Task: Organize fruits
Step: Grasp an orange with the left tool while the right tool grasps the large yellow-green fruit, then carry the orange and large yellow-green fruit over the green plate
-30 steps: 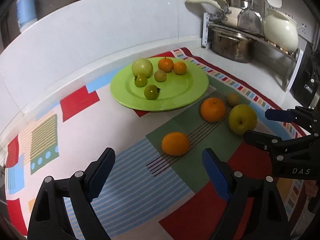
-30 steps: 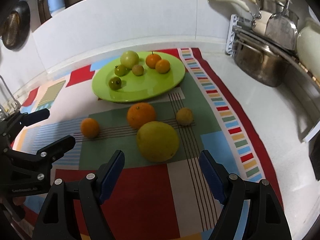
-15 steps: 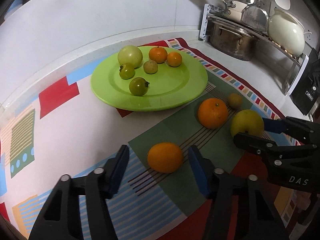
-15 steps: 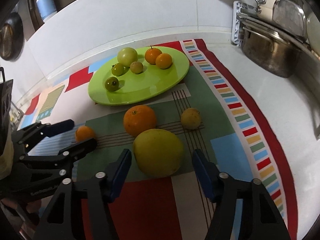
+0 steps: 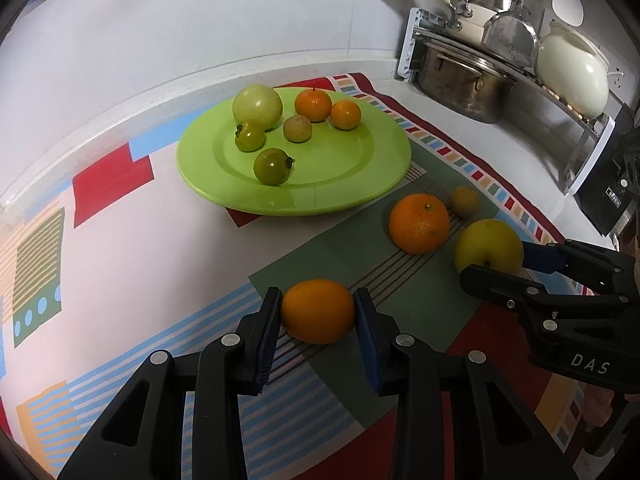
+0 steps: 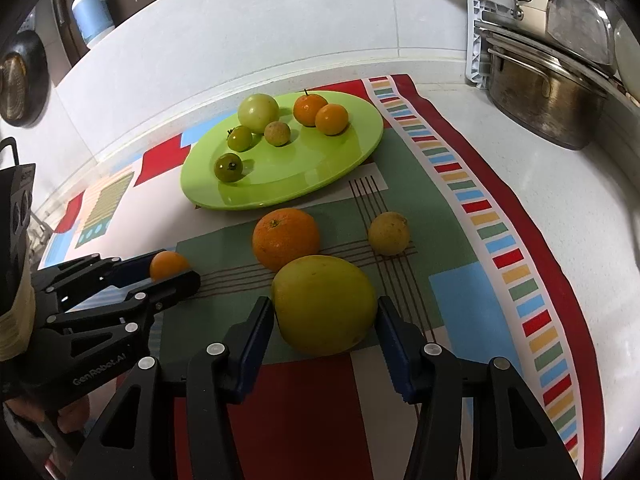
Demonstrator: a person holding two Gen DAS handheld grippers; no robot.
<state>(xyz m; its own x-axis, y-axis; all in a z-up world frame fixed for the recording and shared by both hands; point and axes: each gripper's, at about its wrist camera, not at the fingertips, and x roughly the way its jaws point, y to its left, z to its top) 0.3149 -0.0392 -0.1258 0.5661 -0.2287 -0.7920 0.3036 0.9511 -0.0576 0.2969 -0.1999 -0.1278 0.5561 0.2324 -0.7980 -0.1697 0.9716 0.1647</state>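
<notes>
Left wrist view shows the small orange (image 5: 317,311) on the patterned mat (image 5: 120,248), pressed between the just-closed fingers of the left gripper (image 5: 318,318). Only the right wrist view shows the right gripper (image 6: 325,320) narrowed onto the yellow-green apple (image 6: 324,304), and a soap bottle (image 6: 90,12) beyond the green plate (image 6: 304,172).

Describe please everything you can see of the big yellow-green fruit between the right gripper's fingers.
The yellow-green fruit is round, smooth and slightly glossy, the largest fruit off the green plate. The left wrist view shows a small dimple on its near side. It rests on the patterned cloth, just in front of the large orange. The right gripper has just been closing around it; both blue pads meet its sides. It is not lifted.
</notes>
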